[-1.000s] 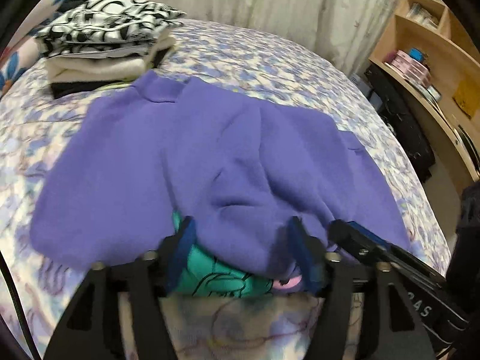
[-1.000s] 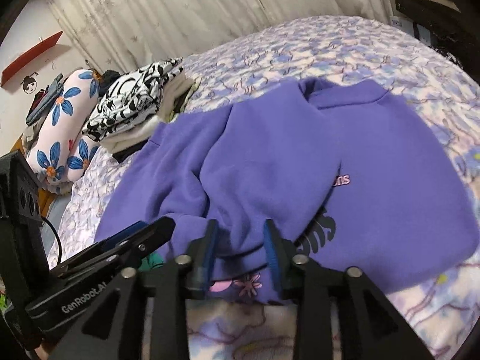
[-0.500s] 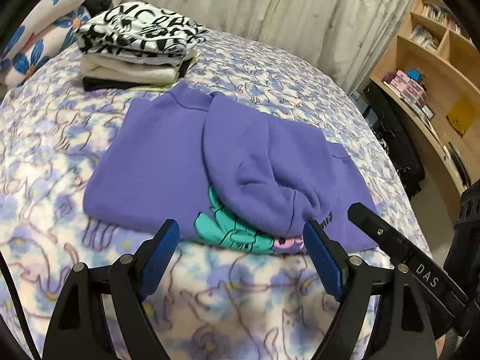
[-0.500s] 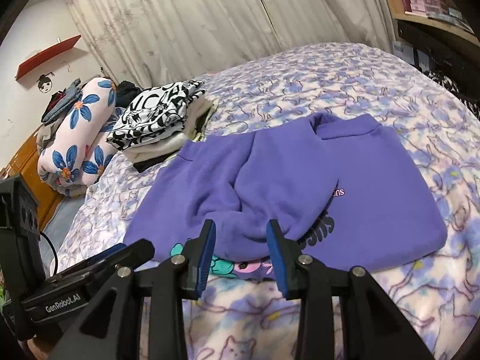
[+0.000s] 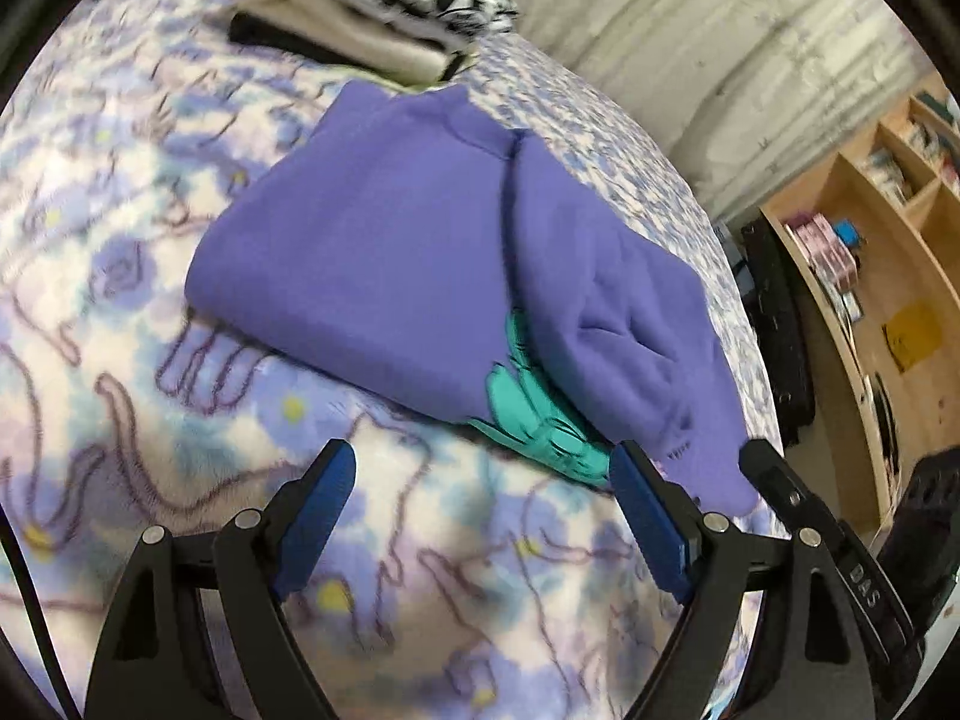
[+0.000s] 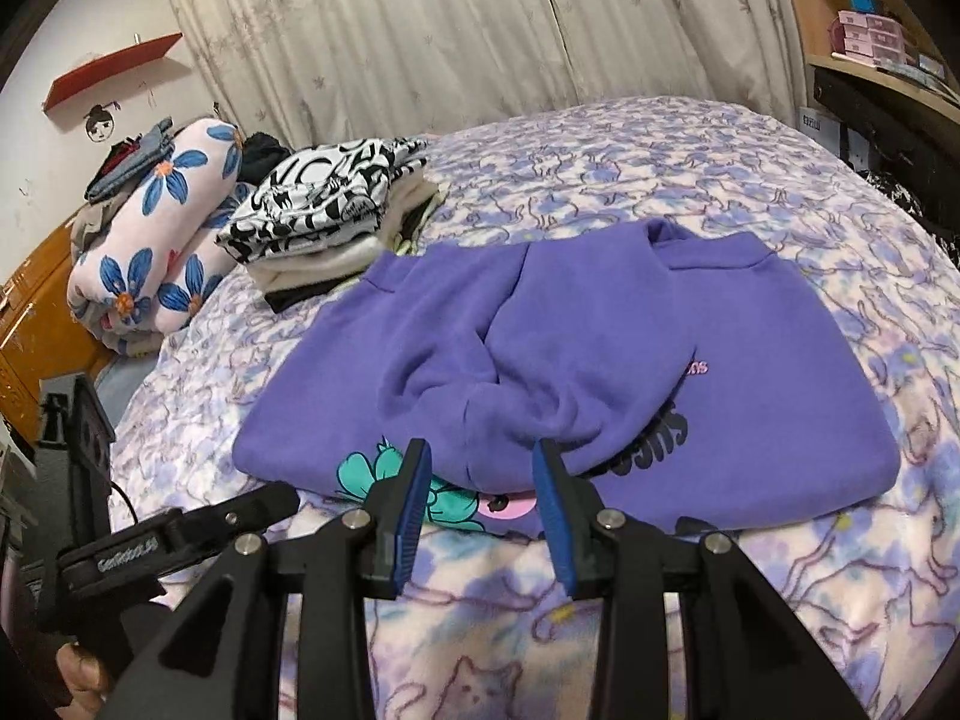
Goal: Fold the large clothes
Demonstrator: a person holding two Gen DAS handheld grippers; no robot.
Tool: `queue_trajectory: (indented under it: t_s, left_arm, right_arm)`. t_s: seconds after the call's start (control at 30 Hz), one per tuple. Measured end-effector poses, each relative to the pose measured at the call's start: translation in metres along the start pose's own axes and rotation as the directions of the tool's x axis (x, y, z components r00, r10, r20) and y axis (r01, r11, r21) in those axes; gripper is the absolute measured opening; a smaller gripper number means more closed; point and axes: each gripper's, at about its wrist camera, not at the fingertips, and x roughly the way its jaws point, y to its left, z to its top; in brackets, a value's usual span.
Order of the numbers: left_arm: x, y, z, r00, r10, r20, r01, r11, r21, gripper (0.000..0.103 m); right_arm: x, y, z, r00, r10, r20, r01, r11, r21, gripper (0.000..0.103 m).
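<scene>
Sweater (image 6: pixel 600 360) mid-frame on blanket (image 6: pixel 600 630), sleeves folded over chest; clothes stack (image 6: pixel 324 204) upper left; left gripper (image 5: pixel 483 504) low in frame, jaws wide, empty; right gripper (image 6: pixel 483 498) bottom centre, jaws part open, gripping nothing, short of hem.

- Left wrist view looks steeply down at the purple sweatshirt (image 5: pixel 384 264) from just beside its near-left corner.
- Right wrist view faces the purple sweatshirt's near edge squarely, equally close.
- Both share the purple sweatshirt.
</scene>
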Motion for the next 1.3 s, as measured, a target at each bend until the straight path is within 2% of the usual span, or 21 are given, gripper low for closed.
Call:
queue_trajectory:
  t_s: [0.2,0.5,0.63,0.73,0.77,0.8,0.83,0.9,0.97,1.07,1.2,1.3]
  left_arm:
    - [0.024,0.018,0.010,1.000,-0.016,0.008,0.017,0.998,-0.068,0.085]
    - [0.058,0.025,0.047,0.997,-0.009,0.074,0.016,0.996,-0.085,0.085]
    - [0.065,0.029,0.063,0.992,-0.018,0.127,0.033,0.992,-0.119,0.083]
    - [0.068,0.032,0.074,0.986,-0.004,0.167,0.028,0.989,-0.143,0.050]
    - [0.069,0.033,0.077,0.985,0.004,0.173,0.021,0.989,-0.146,0.030]
    - [0.068,0.033,0.079,0.984,0.016,0.177,0.010,0.989,-0.146,0.021]
    - [0.066,0.032,0.080,0.983,0.009,0.184,0.017,0.990,-0.138,0.020]
    - [0.061,0.022,0.080,0.976,0.021,0.216,0.001,0.995,-0.100,0.017]
    - [0.050,0.000,0.078,0.961,0.055,0.271,-0.057,0.998,0.000,0.016]
    - [0.036,-0.049,0.072,0.935,0.059,0.350,-0.124,0.978,0.166,0.016]
    - [0.024,-0.105,0.063,0.919,0.027,0.394,-0.173,0.925,0.339,0.016]
    - [0.022,-0.147,0.050,0.913,-0.009,0.407,-0.199,0.863,0.465,0.016]
  right_arm:
    - [0.019,0.002,0.003,1.000,-0.019,-0.001,0.019,1.000,-0.023,0.035]
    - [0.052,0.001,0.028,0.998,-0.050,0.041,0.052,0.997,-0.055,0.035]
    - [0.076,0.001,0.030,0.996,-0.084,0.015,0.085,0.993,-0.080,0.032]
    - [0.098,0.000,0.022,0.994,-0.104,-0.033,0.100,0.990,-0.104,0.029]
    - [0.101,-0.001,0.020,0.994,-0.102,-0.040,0.098,0.990,-0.104,0.029]
    - [0.103,-0.002,0.020,0.994,-0.095,-0.044,0.091,0.991,-0.096,0.029]
    - [0.103,-0.003,0.019,0.995,-0.089,-0.047,0.084,0.992,-0.089,0.029]
    - [0.105,-0.006,0.019,0.996,-0.074,-0.054,0.070,0.994,-0.081,0.030]
    - [0.105,-0.009,0.019,0.996,-0.062,-0.059,0.058,0.996,-0.069,0.030]
    - [0.105,-0.017,0.017,0.997,-0.031,-0.066,0.029,0.999,-0.031,0.030]
    - [0.102,-0.031,0.016,0.997,0.032,-0.073,-0.028,0.998,0.048,0.030]
    - [0.095,-0.046,0.017,0.993,0.092,-0.079,-0.083,0.990,0.115,0.030]
